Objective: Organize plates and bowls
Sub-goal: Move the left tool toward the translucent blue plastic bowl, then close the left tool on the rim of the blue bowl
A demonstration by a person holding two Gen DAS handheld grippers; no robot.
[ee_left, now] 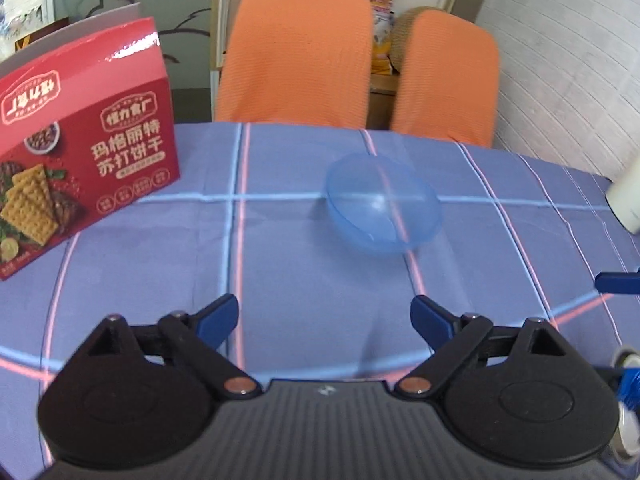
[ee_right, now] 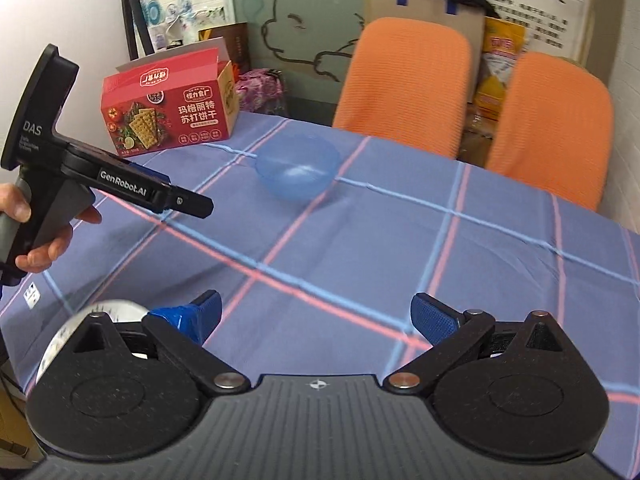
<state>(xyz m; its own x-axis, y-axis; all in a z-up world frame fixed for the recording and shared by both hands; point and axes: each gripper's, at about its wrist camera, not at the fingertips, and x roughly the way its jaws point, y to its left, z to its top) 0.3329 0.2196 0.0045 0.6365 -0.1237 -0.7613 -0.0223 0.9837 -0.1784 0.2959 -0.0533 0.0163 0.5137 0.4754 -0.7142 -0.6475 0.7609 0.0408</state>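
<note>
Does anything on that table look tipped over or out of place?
The blue bowl sits tilted on the checked tablecloth rather than flat, its opening facing sideways. The red cracker box stands with its top flap open.

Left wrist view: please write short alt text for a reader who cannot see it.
The open left gripper hovers over a blue plaid tablecloth, aimed at a translucent blue bowl tilted on the cloth ahead. A red cracker box stands at left, and two orange chairs sit behind the table.
</note>
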